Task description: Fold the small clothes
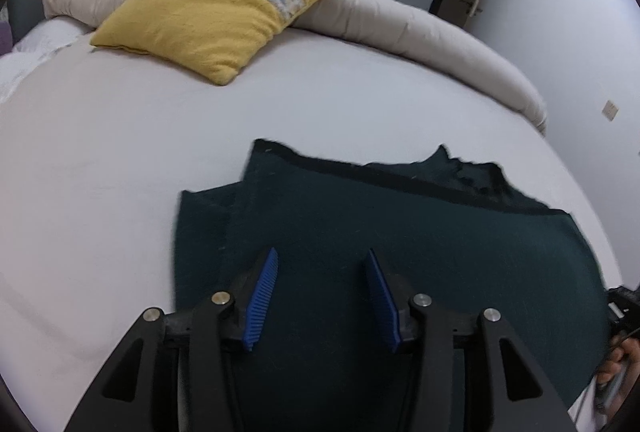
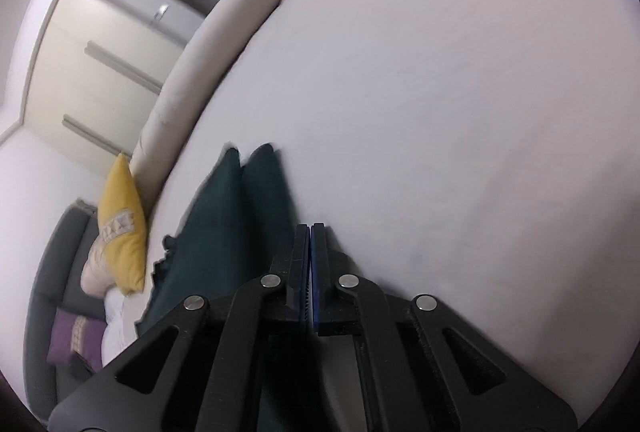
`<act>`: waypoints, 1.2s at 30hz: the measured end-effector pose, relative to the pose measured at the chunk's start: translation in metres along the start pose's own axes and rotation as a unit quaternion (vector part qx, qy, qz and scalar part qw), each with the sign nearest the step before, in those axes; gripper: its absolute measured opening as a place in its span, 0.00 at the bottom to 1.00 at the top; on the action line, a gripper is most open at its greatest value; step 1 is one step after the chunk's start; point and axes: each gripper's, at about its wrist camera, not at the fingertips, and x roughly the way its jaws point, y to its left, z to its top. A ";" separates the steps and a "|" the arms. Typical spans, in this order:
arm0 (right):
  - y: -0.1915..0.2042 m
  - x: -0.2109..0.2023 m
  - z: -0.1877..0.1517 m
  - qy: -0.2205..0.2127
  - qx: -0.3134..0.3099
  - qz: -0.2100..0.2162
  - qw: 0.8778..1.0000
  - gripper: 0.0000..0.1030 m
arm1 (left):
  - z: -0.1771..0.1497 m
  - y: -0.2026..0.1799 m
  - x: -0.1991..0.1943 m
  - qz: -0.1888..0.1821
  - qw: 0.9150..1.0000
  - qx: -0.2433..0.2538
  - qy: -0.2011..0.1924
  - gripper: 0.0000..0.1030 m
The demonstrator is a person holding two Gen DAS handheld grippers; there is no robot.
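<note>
Left gripper (image 1: 322,260): fingers (image 1: 262,296) parted about halfway, nothing between them, hanging over the dark teal garment (image 1: 400,252); contact with the cloth not clear. Blue ribbed pads on black linkage arms with silver pivot pins.

Right gripper (image 2: 311,232): fingers (image 2: 319,264) clenched pad to pad, no fabric visible in the seam. Tips at the garment's right edge where it meets the sheet; touching or not, can't tell. View rolled hard and motion-blurred.

Garment: spread flat on the bed (image 1: 120,160), matte fuzzy knit, darker band along the far edge, ragged cut-out at the far right, one flap doubled over on the left side.

Beyond it: mustard pillow (image 1: 216,12), nubby weave, patterned strip across; puffy beige rolled duvet (image 1: 420,28) along the bed's far rim. Smooth pale sheet.
</note>
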 end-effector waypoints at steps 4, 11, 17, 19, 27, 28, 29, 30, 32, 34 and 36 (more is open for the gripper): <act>0.017 -0.033 -0.007 -0.030 -0.036 -0.062 0.997 0.08 | -0.009 0.022 -0.015 -0.010 1.000 -0.012 0.001 0.46; 0.105 -0.052 -0.044 -0.002 -0.157 0.007 0.988 0.41 | -0.036 0.055 -0.079 -0.029 0.994 -0.089 -0.056 0.60; 0.132 -0.002 -0.090 0.101 -0.196 0.030 0.975 0.64 | -0.052 0.057 -0.058 -0.026 0.995 -0.092 -0.004 0.64; 0.121 0.000 -0.096 0.107 -0.189 0.023 0.976 0.56 | -0.054 0.064 -0.056 -0.035 0.994 -0.103 0.007 0.64; 0.130 -0.043 -0.083 0.091 -0.196 0.037 0.976 0.60 | -0.047 0.086 -0.048 -0.100 0.979 -0.167 0.051 0.68; 0.145 -0.041 -0.086 0.102 -0.203 0.050 0.973 0.60 | -0.045 0.089 -0.045 -0.112 0.976 -0.179 0.056 0.69; 0.156 -0.035 -0.090 0.115 -0.208 0.065 0.969 0.60 | -0.041 0.092 -0.041 -0.127 0.971 -0.191 0.065 0.71; 0.173 -0.026 -0.094 0.128 -0.212 0.081 0.965 0.60 | -0.039 0.093 -0.038 -0.135 0.969 -0.195 0.071 0.73; 0.192 -0.014 -0.103 0.154 -0.211 0.112 0.959 0.60 | -0.034 0.094 -0.033 -0.145 0.964 -0.203 0.086 0.74; 0.202 -0.001 -0.111 0.185 -0.199 0.133 0.953 0.60 | -0.029 0.092 -0.029 -0.150 0.961 -0.209 0.099 0.74; 0.209 0.013 -0.118 0.213 -0.186 0.149 0.948 0.60 | -0.027 0.091 -0.026 -0.160 0.957 -0.216 0.110 0.65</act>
